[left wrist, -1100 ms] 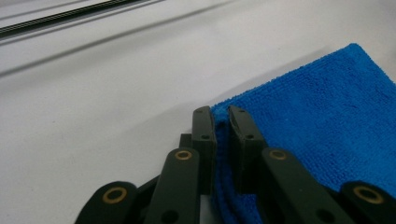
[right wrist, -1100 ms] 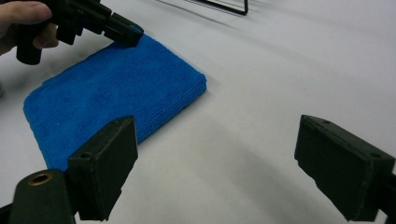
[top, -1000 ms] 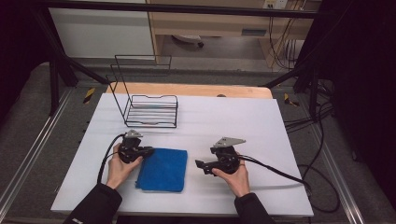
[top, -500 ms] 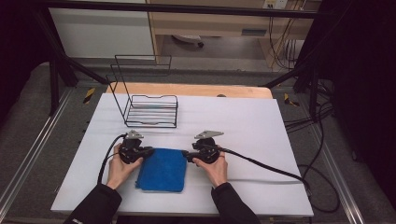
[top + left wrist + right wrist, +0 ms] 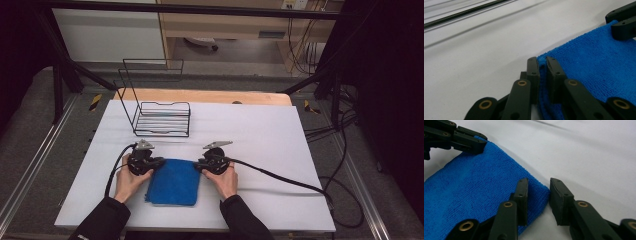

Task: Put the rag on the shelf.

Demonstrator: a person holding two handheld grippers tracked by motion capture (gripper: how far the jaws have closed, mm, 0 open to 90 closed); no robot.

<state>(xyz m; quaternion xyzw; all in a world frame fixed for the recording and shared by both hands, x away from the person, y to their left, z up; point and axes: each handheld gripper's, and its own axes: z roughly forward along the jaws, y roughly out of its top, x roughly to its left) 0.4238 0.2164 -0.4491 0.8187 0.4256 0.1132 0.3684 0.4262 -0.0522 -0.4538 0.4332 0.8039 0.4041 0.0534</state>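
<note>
A blue folded cloth (image 5: 172, 182) lies flat on the white table (image 5: 260, 130) near the front edge, between the person's two hands. My left gripper (image 5: 160, 162) is at its far left corner, and in the left gripper view the left gripper (image 5: 542, 62) pinches that corner of the cloth (image 5: 594, 62). My right gripper (image 5: 197, 164) is at the far right corner. Its jaws have just been closing. In the right gripper view the right gripper (image 5: 539, 185) straddles the corner of the cloth (image 5: 474, 185); one pad lies on the fabric, and a gap shows before the other.
A black wire rack (image 5: 162, 117) stands at the back left of the table. A wooden board (image 5: 200, 96) runs along the far edge. The right gripper's cable (image 5: 280, 176) trails off to the right across the table.
The right hand has moved left to the cloth's far right corner and its jaws have narrowed around it. The left hand and the cloth have stayed put.
</note>
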